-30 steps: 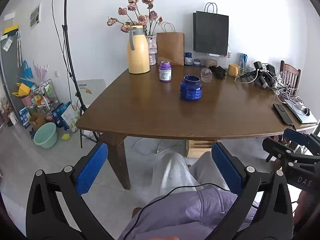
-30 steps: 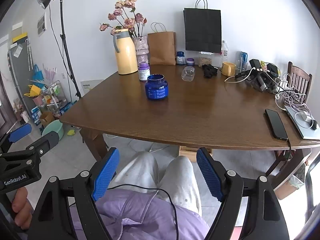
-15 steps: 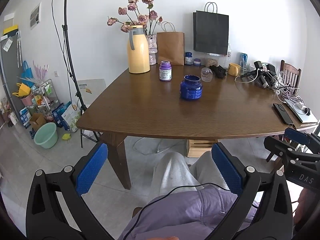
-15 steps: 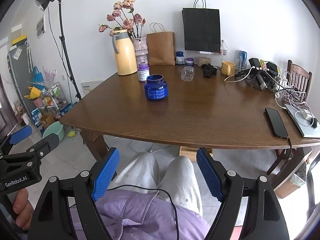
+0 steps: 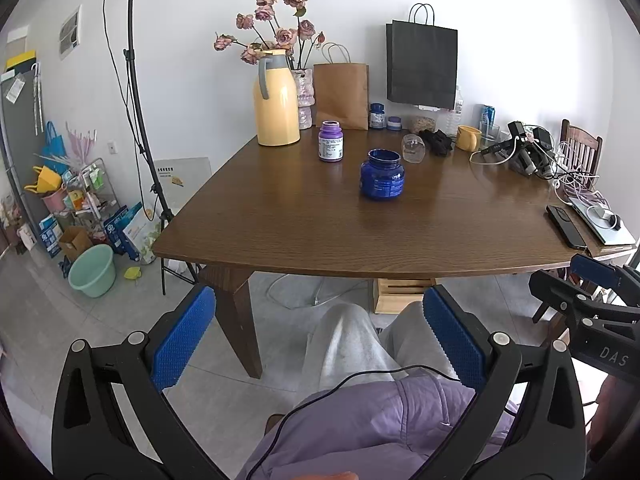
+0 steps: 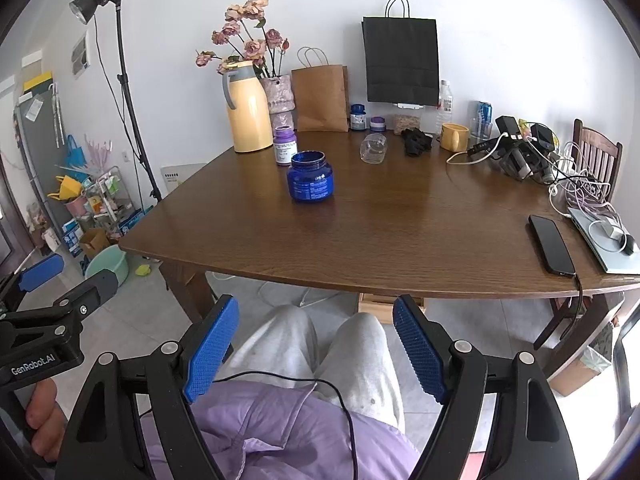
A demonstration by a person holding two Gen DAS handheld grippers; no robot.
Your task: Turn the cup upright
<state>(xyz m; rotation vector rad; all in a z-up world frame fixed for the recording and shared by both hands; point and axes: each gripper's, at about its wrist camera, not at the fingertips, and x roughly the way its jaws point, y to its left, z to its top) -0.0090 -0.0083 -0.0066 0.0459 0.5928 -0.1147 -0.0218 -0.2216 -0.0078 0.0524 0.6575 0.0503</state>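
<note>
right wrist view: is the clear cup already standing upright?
No. The clear cup lies on its side on the table, beside the black glove.

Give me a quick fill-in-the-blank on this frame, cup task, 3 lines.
1. The clear cup lies on its ____ on the table.
2. Both the left gripper and the right gripper are ____ and hold nothing.
3. The colour of the jar standing nearest the table's front edge is ____.

Missing words: side; open; blue
</note>
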